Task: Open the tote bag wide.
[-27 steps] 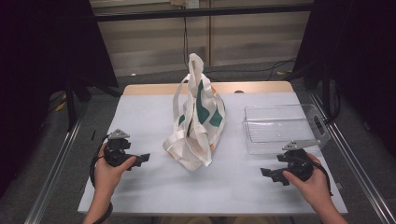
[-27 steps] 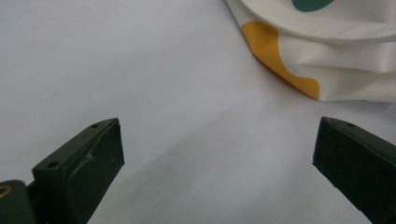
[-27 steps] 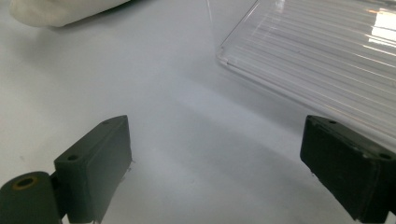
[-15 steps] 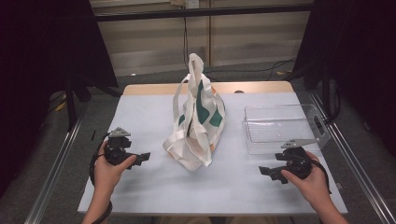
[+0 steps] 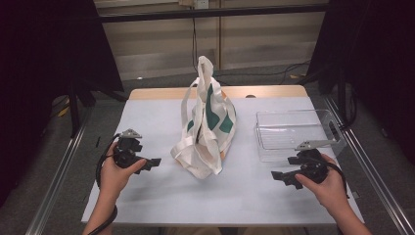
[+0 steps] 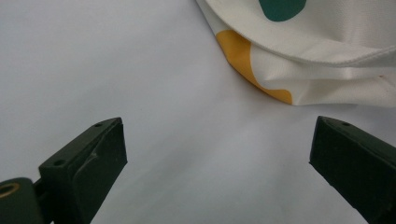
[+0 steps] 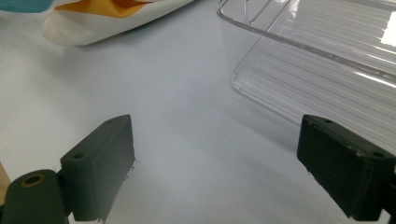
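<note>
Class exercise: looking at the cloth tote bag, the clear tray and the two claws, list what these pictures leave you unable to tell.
- Tote bag contents: high view, its own cloth hides the inside.
- Bag's far side: high view, hidden by the bag itself.
- Clear tray: right gripper view, cut off by the edge.
- Bag print: left gripper view, cropped at the top.

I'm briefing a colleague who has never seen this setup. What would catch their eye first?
A white tote bag with green and orange patches stands crumpled in the middle of the white table, its handles poking upward. To its right lies an empty clear plastic tray. Nearer the front edge, the left gripper and right gripper flank the bag, both open with nothing between the jaws.
</note>
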Demonstrator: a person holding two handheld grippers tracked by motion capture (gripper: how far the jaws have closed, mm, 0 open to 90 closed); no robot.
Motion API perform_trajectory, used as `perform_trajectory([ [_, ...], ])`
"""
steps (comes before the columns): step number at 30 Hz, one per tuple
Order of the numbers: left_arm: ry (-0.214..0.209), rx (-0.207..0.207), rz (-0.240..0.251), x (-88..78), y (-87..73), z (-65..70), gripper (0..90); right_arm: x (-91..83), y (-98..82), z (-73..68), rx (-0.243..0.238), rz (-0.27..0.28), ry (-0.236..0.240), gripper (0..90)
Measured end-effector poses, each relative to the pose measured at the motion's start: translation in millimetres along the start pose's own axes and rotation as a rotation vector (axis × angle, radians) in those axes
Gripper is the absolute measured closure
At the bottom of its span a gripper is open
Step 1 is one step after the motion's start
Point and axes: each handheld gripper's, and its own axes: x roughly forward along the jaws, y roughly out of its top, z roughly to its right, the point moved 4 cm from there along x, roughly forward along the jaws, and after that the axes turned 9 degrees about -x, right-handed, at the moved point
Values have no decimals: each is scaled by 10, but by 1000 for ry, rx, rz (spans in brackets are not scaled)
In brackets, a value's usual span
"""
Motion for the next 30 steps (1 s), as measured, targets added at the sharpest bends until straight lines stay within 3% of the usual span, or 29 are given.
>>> perform_trajectory([
  [3,-2,-4,-3,-4,21,-4,37,-25,38,1,6,-8,4,105],
  [5,-2,16,-18,-11,31,-19,37,-34,52,-1,2,-10,5,105],
  [13,-8,1,-9,9,68,-18,39,-100,170,9,-10,-3,-9,106],
  [15,-10,20,-16,2,83,-21,39,-113,189,19,-8,0,-14,105],
  [16,-10,5,-1,8,92,-7,39,-128,204,26,-8,2,-19,105],
  [19,-9,17,-7,-16,117,-11,39,-166,254,39,-5,12,-26,105],
  [26,-10,8,-3,-52,172,11,40,-198,370,137,-1,35,-39,107],
  [30,-11,26,-18,-61,209,18,41,-187,416,178,8,32,-44,107],
])
